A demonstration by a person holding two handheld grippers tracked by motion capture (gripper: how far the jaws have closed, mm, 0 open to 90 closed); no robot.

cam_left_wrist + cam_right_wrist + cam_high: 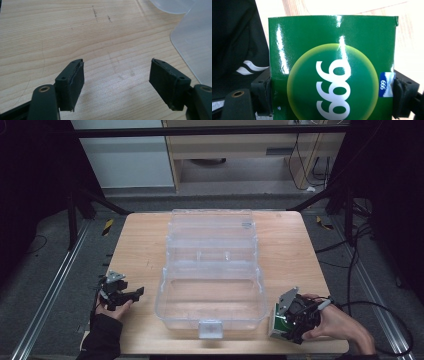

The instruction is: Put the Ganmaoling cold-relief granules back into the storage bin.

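Dark floor, metal rails and trailing cables surround a pale wooden bench (145, 245) seen from above; a clear plastic box (211, 292) sits at the middle of the bench, its hinged lid thrown back toward the far edge and a latch tab facing the near edge; tiered trays show inside it. Near the bench's near right corner, the right hand-held gripper (286, 320) is clamped on a green carton (278, 324), which stands just beside the clear box's right end; in the right gripper view the carton (332, 67) sits squarely between the two black jaws, pads pressing its left and right sides, its glossy face carrying white numerals on a yellow-green disc and a small blue label at one edge; a person's hand (340, 327) wraps the gripper from behind, a cable trailing off past the right edge. At the near left edge, the left hand-held gripper (131, 295) rests low over bare wood, well apart from the carton; its jaws stand wide apart, nothing between them; in the left gripper view the left hand-held gripper (116, 82) points across wood grain toward a corner of the clear box (197, 47); a dark sleeve (102, 337) enters from the near edge.
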